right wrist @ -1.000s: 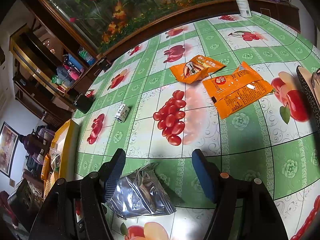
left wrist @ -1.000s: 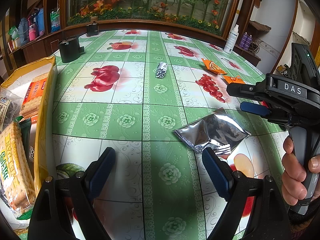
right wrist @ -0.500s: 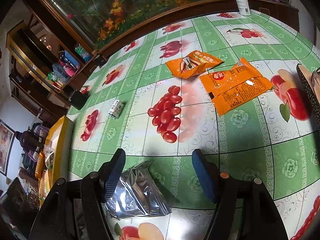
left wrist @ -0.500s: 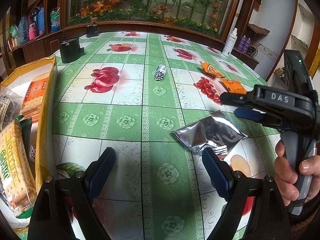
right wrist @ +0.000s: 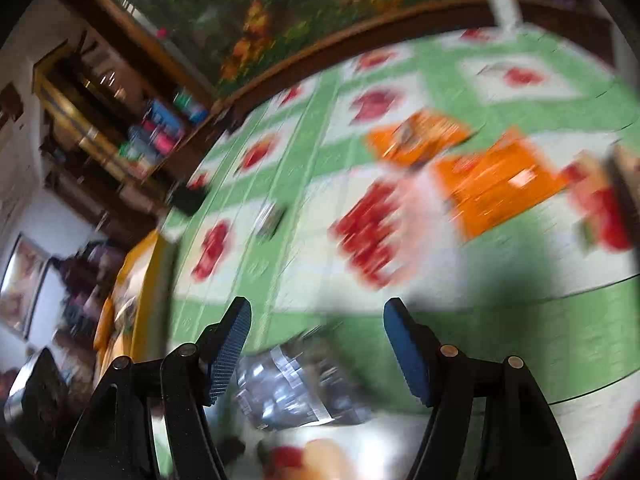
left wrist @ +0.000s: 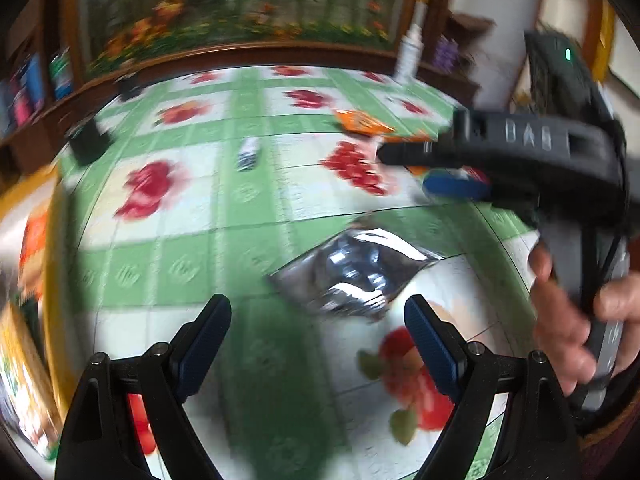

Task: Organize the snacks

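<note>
Silver foil packet (left wrist: 356,276) lies flat on the green-and-white fruit-print tablecloth (left wrist: 192,216), near edge of the table, right of centre in my left wrist view. No print legible on it; the foil only shows reflections. In the right wrist view the same packet (right wrist: 292,388) sits low in frame, just past the left finger pad.

My left gripper (left wrist: 318,336): jaws spread wide, nothing between the blue pads, packet just beyond the tips and nearer the right pad. My right gripper (right wrist: 316,344): jaws likewise spread wide and empty, above the cloth with the packet below and to the left.

The right gripper body also shows at the right of the left wrist view; raised letters on its side read "DAS", somewhat smeared. Right hand (left wrist: 580,312) wraps its handle.

Further out: two orange snack packets lie side by side at mid-table, the farther one (right wrist: 420,140) and the nearer, larger one (right wrist: 500,184); writing on both too blurred to read. A small black-and-white wrapped item (left wrist: 248,154) lies alone farther left. Yellow-rimmed tray (left wrist: 54,240) at the left edge holds biscuit packs; labels unreadable. White bottle (left wrist: 408,60) stands at the far right edge.

Both frames are motion-blurred.
</note>
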Demonstrator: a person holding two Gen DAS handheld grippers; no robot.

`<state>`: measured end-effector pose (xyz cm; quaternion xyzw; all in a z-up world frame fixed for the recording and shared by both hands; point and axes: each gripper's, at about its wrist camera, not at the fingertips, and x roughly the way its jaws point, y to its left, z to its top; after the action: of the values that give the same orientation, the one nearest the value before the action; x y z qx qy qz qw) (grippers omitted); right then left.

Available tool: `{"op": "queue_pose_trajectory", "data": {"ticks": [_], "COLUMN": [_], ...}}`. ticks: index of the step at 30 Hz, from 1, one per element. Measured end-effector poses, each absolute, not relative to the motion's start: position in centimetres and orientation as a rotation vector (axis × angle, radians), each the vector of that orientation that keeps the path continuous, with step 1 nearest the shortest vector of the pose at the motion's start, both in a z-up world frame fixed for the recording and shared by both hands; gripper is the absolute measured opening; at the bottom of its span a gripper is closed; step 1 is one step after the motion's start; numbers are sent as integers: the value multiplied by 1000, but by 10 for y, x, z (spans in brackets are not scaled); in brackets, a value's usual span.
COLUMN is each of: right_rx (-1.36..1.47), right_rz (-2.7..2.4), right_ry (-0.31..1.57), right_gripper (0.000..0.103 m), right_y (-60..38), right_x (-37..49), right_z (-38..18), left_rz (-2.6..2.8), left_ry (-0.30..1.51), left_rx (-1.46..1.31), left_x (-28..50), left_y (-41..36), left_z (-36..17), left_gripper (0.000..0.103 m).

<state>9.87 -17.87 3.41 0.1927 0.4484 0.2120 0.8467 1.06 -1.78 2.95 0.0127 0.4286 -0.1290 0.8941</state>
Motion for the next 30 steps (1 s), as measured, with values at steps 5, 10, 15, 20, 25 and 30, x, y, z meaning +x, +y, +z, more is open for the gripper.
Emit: {"op": "queue_pose_trajectory", "data": {"ticks": [5, 10, 15, 20, 25, 30], "right_rx": [453, 458, 469, 391, 401, 363], "right_rz": [276, 139, 110, 33, -6, 105], "right_ry": [854, 820, 839, 852, 921, 997], "right_gripper": [73, 73, 73, 73, 73, 73], "right_y": [-230, -259, -266, -259, -259, -235], "right_x": [103, 110, 126, 160, 204, 201], "right_z": [49, 51, 43, 43, 22, 17], "left_rz": [-261, -300, -264, -220, -194, -192], "left_ry": [914, 941, 895, 889, 895, 901], "left_rx": [142, 78, 90, 8, -28, -47], "left_x": [43, 64, 61, 63, 65, 65], "left_y": [-44, -51, -43, -16, 1, 3], "left_z": [18, 4, 6, 8, 9, 11], "left_gripper": [100, 99, 59, 59, 59, 59]}}
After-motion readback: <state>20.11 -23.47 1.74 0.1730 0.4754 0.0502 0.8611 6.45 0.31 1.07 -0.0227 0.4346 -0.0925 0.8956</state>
